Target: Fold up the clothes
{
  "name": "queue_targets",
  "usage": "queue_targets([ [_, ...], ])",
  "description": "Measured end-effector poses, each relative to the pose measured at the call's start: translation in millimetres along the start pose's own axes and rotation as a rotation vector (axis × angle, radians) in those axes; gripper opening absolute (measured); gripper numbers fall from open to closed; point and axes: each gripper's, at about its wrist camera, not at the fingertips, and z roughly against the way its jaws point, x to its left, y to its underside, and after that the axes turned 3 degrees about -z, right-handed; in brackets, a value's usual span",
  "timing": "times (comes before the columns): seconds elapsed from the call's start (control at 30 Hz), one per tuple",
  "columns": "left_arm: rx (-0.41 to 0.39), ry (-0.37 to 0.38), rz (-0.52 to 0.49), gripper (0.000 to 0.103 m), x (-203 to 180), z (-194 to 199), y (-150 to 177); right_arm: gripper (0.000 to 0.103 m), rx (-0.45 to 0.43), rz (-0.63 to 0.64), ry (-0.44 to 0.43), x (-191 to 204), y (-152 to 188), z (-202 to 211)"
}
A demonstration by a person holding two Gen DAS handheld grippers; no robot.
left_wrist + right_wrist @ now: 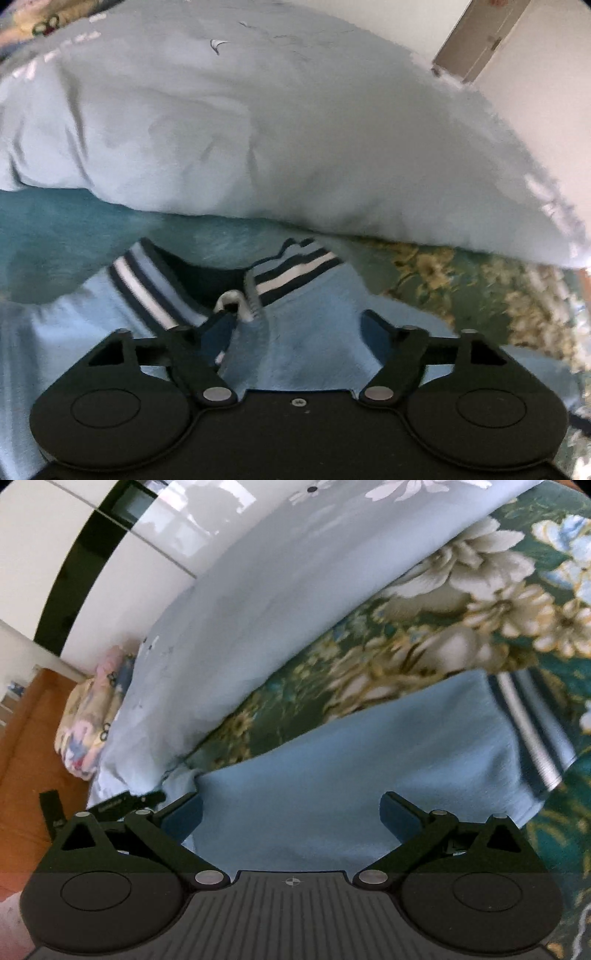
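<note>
1. One light-blue garment [310, 343], with two striped ribbed bands [295, 273] visible at the left wrist view, lies on the floral bedspread [424, 635].
2. Left gripper [299, 332]: fingers spread wide over the neck area, nothing pinched.
3. Right gripper [291, 812]: fingers spread wide above plain cloth.
4. One pale-blue duvet [258, 129] lies just beyond.

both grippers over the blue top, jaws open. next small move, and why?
Probably close the left hand-held gripper on the striped collar just ahead of it. Both it and the right hand-held gripper are open above the light blue garment, which lies flat on the floral bedspread, ungrasped.
</note>
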Motion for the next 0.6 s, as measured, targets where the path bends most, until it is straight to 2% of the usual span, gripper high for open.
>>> queue_targets([
  [0.07, 0.008, 0.051, 0.048, 0.05, 8.7, -2.6, 0.2, 0.103, 0.006, -0.004, 0.005, 5.3, 5.3, -8.4],
  [0.1, 0.015, 0.076, 0.076, 0.04, 13.6, -4.1, 0.8, 0.103, 0.01, -0.006, 0.01, 7.1, 7.7, -11.1],
  [0.13, 0.022, 0.101, 0.105, 0.026, 18.4, -5.6, 1.5, 0.103, 0.013, -0.008, 0.015, 8.9, 10.0, -13.5],
  [0.17, 0.03, 0.126, 0.134, 0.018, 23.2, -7.1, 2.2, 0.103, 0.016, -0.011, 0.018, 10.7, 12.3, -15.5],
  [0.2, 0.037, 0.151, 0.162, 0.015, 28.1, -8.6, 2.8, 0.103, 0.02, -0.014, 0.021, 12.6, 14.7, -17.4],
  [0.3, 0.059, 0.214, 0.239, 0.015, 41.3, -12.9, 4.8, 0.103, 0.029, -0.021, 0.029, 17.7, 21.6, -22.9],
  [0.47, 0.086, 0.138, 0.196, 0.015, 38.8, -15.2, 7.7, 0.103, 0.043, -0.036, 0.033, 25.2, 29.4, -31.6],
  [0.53, 0.079, 0.136, 0.189, 0.025, 38.9, -14.7, 9.2, 0.103, 0.046, -0.028, 0.025, 29.6, 30.9, -33.1],
  [0.6, 0.072, 0.135, 0.183, 0.026, 39.1, -14.2, 10.6, 0.103, 0.05, -0.019, 0.027, 32.4, 31.7, -33.5],
])
